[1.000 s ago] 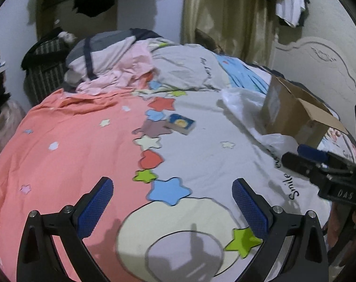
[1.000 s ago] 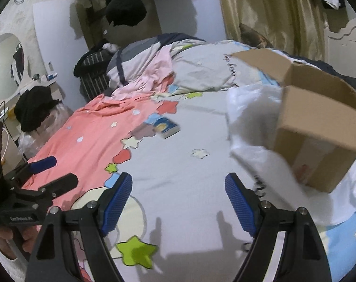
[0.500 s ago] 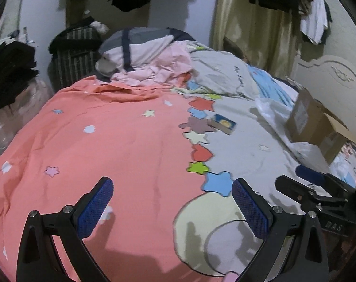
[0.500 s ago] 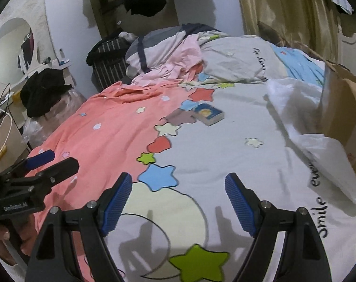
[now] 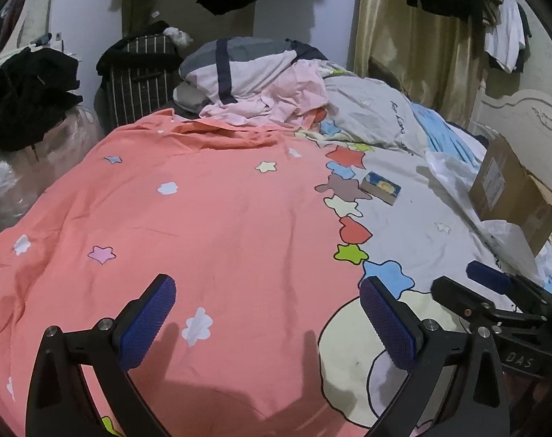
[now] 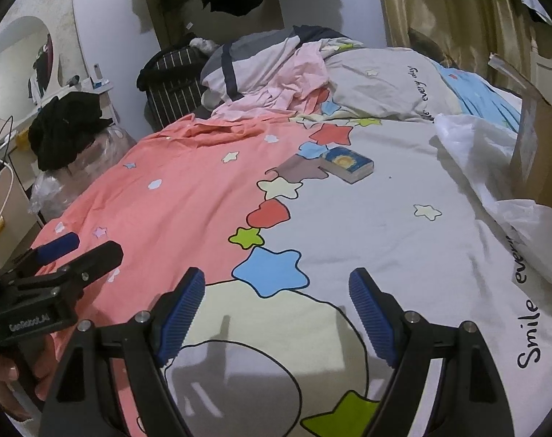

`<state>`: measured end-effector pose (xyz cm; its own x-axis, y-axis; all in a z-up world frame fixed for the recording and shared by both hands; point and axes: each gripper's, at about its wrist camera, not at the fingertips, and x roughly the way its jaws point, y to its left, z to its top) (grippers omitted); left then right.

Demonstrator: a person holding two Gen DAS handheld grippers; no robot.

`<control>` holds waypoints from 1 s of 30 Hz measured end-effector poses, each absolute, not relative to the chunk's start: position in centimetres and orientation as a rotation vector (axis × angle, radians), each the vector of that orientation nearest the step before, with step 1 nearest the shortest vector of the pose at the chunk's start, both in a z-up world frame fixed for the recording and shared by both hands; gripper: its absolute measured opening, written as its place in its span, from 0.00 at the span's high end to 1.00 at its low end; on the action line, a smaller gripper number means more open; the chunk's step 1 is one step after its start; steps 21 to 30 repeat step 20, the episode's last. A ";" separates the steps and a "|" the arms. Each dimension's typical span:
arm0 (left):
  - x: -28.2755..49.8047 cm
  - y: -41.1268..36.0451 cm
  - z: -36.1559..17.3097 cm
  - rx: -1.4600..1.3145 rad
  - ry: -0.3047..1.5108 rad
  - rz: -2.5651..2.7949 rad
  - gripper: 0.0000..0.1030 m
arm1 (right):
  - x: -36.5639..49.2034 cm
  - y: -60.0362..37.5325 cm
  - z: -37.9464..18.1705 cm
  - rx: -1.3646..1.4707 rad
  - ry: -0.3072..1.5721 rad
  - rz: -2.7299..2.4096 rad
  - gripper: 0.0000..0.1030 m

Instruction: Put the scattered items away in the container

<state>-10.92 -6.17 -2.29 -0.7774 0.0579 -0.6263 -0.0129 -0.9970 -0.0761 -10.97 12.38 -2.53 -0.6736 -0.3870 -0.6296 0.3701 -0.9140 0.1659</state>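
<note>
Blue book (image 6: 348, 164) flat on bedspread (image 6: 367, 240), long axis diagonal; both tongs (image 5: 268, 322) (image 6: 278, 313) spread, empty.

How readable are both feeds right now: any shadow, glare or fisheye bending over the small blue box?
Left wrist view: dim, bluish light; claw shadows fall on the pink cover near the lens, clear of the small blue box, which looks soft. Right wrist view: the box is sharper, no glare; shadows lie under the claw; the cardboard box bends at the rim.

Dim indoor light, soft shadows foreground, strong fisheye warp, dark corners.
</note>
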 end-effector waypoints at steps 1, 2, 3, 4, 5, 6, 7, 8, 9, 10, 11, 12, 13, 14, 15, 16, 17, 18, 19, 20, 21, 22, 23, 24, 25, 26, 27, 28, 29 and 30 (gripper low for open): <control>-11.0 -6.0 -2.4 -1.036 -0.099 2.920 0.00 | -11.0 12.3 -2.6 0.968 -0.037 -2.544 0.23; -11.0 -5.8 -2.4 -1.038 -0.087 2.916 0.00 | -11.1 12.4 -2.7 0.970 -0.042 -2.543 0.23; -11.0 -5.8 -2.5 -1.039 -0.079 2.914 0.00 | -11.1 12.4 -2.8 0.974 -0.046 -2.544 0.23; -10.9 -5.6 -2.5 -1.038 -0.071 2.908 0.00 | -11.1 12.4 -2.9 0.977 -0.048 -2.543 0.23; -10.8 -5.5 -2.5 -1.034 -0.069 2.910 0.00 | -11.2 12.4 -2.9 0.980 -0.049 -2.541 0.23; -10.7 -5.4 -2.4 -1.026 -0.069 2.911 0.00 | -11.2 12.5 -3.0 0.983 -0.047 -2.540 0.23; -10.7 -5.2 -2.4 -1.023 -0.065 2.901 0.00 | -11.2 12.5 -3.0 0.983 -0.045 -2.540 0.23; -10.7 -5.1 -2.4 -1.025 -0.064 2.902 0.00 | -11.2 12.6 -3.1 0.984 -0.047 -2.539 0.23; -10.8 -5.1 -2.4 -1.030 -0.062 2.909 0.00 | -11.2 12.7 -3.1 0.986 -0.052 -2.538 0.23; -10.8 -5.0 -2.4 -1.037 -0.056 2.914 0.00 | -11.2 12.6 -3.1 0.989 -0.055 -2.537 0.23; -10.9 -4.9 -2.4 -1.039 -0.055 2.911 0.00 | -11.2 12.7 -3.1 0.986 -0.058 -2.537 0.23; -10.9 -4.8 -2.4 -1.041 -0.054 2.906 0.00 | -11.2 12.7 -3.1 0.984 -0.058 -2.537 0.23; -10.8 -4.7 -2.4 -1.039 -0.055 2.902 0.00 | -11.2 12.7 -3.1 0.984 -0.058 -2.538 0.23; -10.8 -4.7 -2.4 -1.038 -0.052 2.898 0.00 | -11.2 12.7 -3.1 0.985 -0.059 -2.535 0.23; -10.8 -4.6 -2.4 -1.035 -0.048 2.899 0.00 | -11.2 12.8 -3.2 0.984 -0.061 -2.534 0.23; -10.7 -4.4 -2.4 -1.026 -0.040 2.899 0.00 | -11.2 12.8 -3.2 0.984 -0.064 -2.536 0.23; -10.7 -4.2 -2.4 -1.026 -0.025 2.895 0.00 | -11.2 12.9 -3.2 0.984 -0.068 -2.535 0.23; -10.7 -3.9 -2.5 -1.036 -0.010 2.891 0.00 | -11.2 12.9 -3.2 0.985 -0.069 -2.531 0.23; -10.8 -3.7 -2.6 -1.048 0.000 2.884 0.00 | -11.2 12.9 -3.3 0.988 -0.066 -2.527 0.23; -10.9 -3.6 -2.6 -1.056 0.003 2.880 0.00 | -11.2 12.8 -3.3 0.991 -0.063 -2.525 0.23; -10.9 -3.6 -2.6 -1.056 0.003 2.880 0.00 | -11.2 12.8 -3.3 0.991 -0.063 -2.525 0.23; -10.9 -3.6 -2.6 -1.056 0.003 2.880 0.00 | -11.2 12.8 -3.3 0.991 -0.063 -2.525 0.23; -10.9 -3.6 -2.6 -1.056 0.003 2.880 0.00 | -11.2 12.8 -3.3 0.991 -0.063 -2.525 0.23; -10.9 -3.6 -2.6 -1.056 0.003 2.880 0.00 | -11.2 12.8 -3.3 0.991 -0.063 -2.525 0.23; -10.9 -3.6 -2.6 -1.056 0.003 2.880 0.00 | -11.2 12.8 -3.3 0.991 -0.063 -2.525 0.23; -10.9 -3.6 -2.6 -1.056 0.003 2.880 0.00 | -11.2 12.8 -3.3 0.991 -0.063 -2.525 0.23; -10.9 -3.6 -2.6 -1.056 0.003 2.880 0.00 | -11.2 12.8 -3.3 0.991 -0.063 -2.525 0.23; -10.9 -3.6 -2.6 -1.056 0.003 2.880 0.00 | -11.2 12.8 -3.3 0.991 -0.063 -2.525 0.23; -10.9 -3.6 -2.6 -1.056 0.003 2.880 0.00 | -11.2 12.8 -3.3 0.991 -0.063 -2.525 0.23; -10.9 -3.6 -2.6 -1.056 0.003 2.880 0.00 | -11.2 12.8 -3.3 0.991 -0.063 -2.525 0.23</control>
